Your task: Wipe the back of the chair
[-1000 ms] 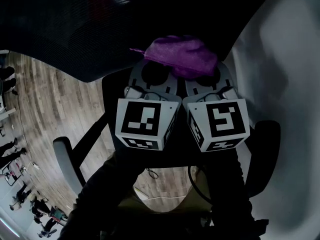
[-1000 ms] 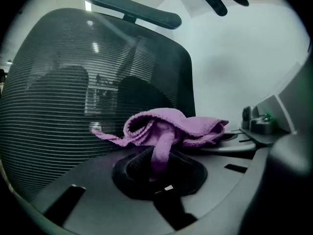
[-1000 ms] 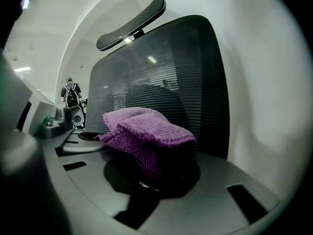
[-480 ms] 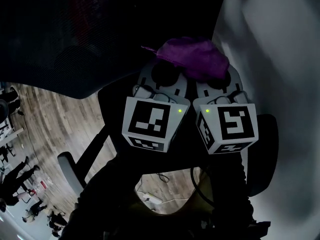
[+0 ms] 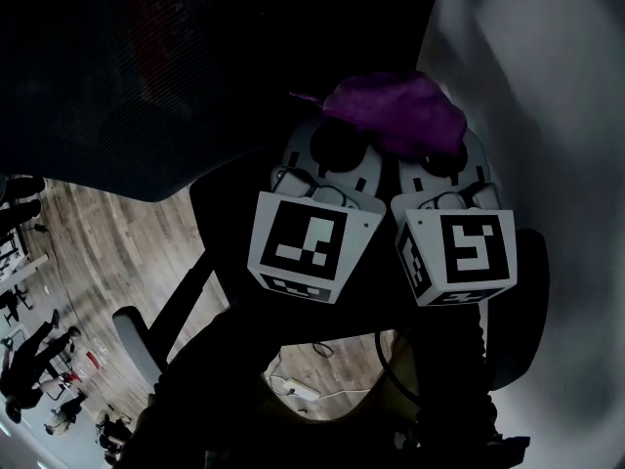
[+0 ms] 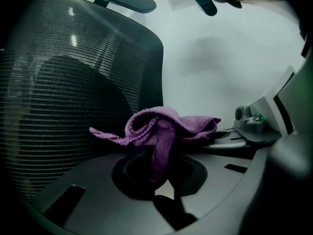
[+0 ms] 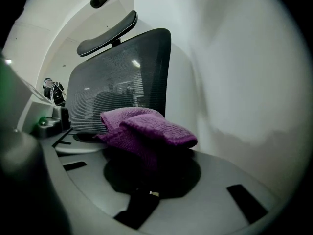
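Item 1, purple cloth (image 5: 400, 113): a knitted or terry rag, bunched, carried across the tips of both grippers. It sits by the right edge of the chair back (image 5: 146, 86), on the side toward the pale wall (image 5: 547, 115). Whether it presses on the mesh cannot be told from any view.

Item 2, left gripper (image 6: 159, 168): jaws drawn together on a fold of the cloth that hangs down between them. The rest of the rag drapes over the top and trails left toward the mesh. The jaw tips are dark and mostly covered.

Item 3, right gripper (image 7: 146, 173): jaws closed in under a folded heap of the same cloth, one fold dropping into the grip. The tips are lost in shadow beneath it.

Item 4, chair back: black mesh, curved, with a darker oval patch behind the weave. A separate padded headrest (image 7: 107, 33) stands above its top edge. In the head view its upper part is cut off by the frame.

Item 5, marker cubes: one on the left gripper (image 5: 308, 245) and one on the right (image 5: 459, 255). Their print is black-and-white block patterns, not letters.

Item 6, green lamp (image 6: 258, 117): a small lit dot on the neighbouring gripper's body.

Item 7, surroundings: an armrest (image 5: 132, 335) at the lower left, over a wood floor (image 5: 88, 252). Small, distorted figures of people (image 5: 39, 360) stand at the far left edge, too small to detail. The person's dark sleeves fill the bottom of the head view.
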Available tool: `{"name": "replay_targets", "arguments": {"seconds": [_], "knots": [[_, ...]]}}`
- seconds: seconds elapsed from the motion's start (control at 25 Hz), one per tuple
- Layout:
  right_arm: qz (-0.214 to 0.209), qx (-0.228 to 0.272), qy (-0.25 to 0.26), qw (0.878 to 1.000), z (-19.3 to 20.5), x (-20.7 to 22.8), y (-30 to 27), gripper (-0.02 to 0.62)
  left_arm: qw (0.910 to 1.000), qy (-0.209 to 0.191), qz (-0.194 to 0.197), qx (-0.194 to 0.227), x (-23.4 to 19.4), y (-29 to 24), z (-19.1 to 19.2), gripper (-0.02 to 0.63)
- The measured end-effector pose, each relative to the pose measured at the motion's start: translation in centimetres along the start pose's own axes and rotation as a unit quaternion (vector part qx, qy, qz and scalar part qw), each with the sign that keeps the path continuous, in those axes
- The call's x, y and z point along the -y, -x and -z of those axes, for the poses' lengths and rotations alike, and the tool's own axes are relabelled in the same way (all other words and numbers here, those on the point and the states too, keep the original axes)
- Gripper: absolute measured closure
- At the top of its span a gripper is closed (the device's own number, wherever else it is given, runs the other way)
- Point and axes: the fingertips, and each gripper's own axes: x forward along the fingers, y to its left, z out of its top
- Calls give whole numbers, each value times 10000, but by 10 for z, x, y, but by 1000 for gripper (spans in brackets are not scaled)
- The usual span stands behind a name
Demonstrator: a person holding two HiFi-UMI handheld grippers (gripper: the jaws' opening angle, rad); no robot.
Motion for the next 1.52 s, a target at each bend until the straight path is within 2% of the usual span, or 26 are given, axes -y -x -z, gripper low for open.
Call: {"name": "replay_targets", "arguments": {"seconds": [0.24, 0.56, 0.8, 1.2, 1.52], "knots": [[-41, 72, 327, 9994, 4, 0, 0, 549, 9995, 181, -103, 253, 1, -1, -1, 565], [-61, -153, 361, 9992, 32, -2, 2, 549, 9995, 240, -89, 163, 5, 1, 31, 565], [-136, -167, 497, 9985, 45, -17, -10, 549, 9990, 342, -210, 211, -11, 7, 48, 565], [-581, -167, 753, 9953, 41, -67, -38, 549, 9963, 424, -654, 355, -60, 35, 51, 565], [-1023, -195, 928, 9902, 43, -108, -46, 549, 9910, 518, -1150, 443, -87, 66, 59, 565]]}}
